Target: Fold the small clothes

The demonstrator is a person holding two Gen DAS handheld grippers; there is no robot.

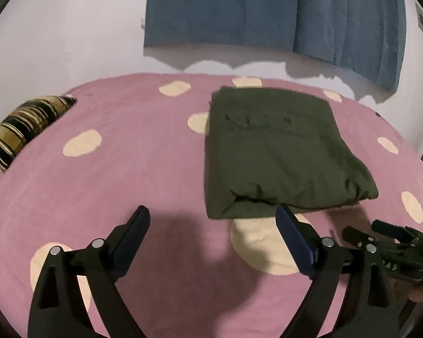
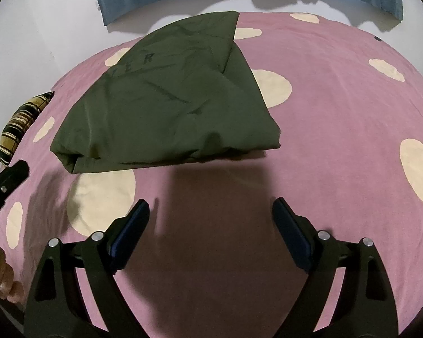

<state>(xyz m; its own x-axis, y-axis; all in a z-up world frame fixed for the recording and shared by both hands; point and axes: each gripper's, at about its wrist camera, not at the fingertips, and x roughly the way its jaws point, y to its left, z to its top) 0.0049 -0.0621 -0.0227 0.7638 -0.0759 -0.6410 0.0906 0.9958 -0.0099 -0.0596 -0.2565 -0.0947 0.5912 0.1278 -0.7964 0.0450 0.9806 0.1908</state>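
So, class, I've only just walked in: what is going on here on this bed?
A person holds a claw in each hand over a pink spotted bedsheet. A dark green garment lies folded into a neat rectangle on it. The left claw and right claw are both open and empty, just short of the garment's near edge. A striped pillow sits off to the side, and a blue curtain hangs behind.
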